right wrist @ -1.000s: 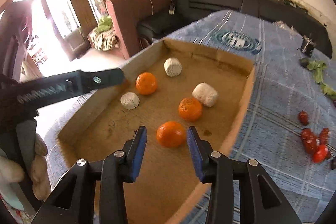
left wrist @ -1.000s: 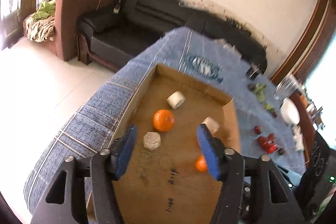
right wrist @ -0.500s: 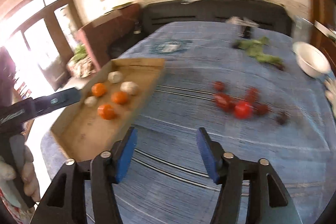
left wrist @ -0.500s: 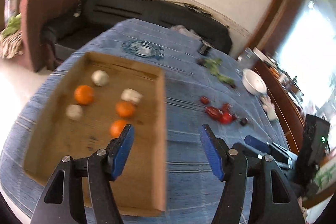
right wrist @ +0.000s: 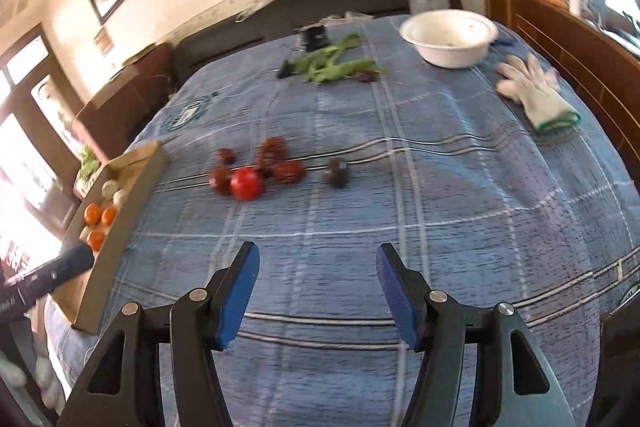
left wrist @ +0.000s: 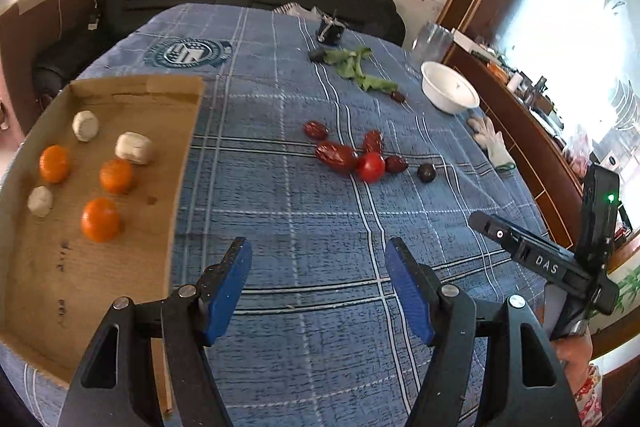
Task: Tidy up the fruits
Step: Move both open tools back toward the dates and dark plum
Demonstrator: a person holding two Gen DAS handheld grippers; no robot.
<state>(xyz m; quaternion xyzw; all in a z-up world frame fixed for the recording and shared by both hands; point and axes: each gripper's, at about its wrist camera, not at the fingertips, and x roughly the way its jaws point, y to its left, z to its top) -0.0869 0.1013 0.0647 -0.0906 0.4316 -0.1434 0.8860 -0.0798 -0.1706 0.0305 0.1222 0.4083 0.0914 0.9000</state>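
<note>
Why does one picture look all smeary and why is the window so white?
Right wrist view: the white bowl, glove and red tomato are smeared by motion blur. Left wrist view: sharper, the tomato looks crisp, but the window is blown out white by glare. Both views bend the blue cloth round, as fisheye lenses do.

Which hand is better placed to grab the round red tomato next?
Probably right: the right tool is open and empty with the round red tomato nearly straight ahead; the left tool sits beside the cardboard tray.

Bench under a blue plaid cloth, bearing a cardboard tray, red fruits, green leaves, white bowl, white glove.
</note>
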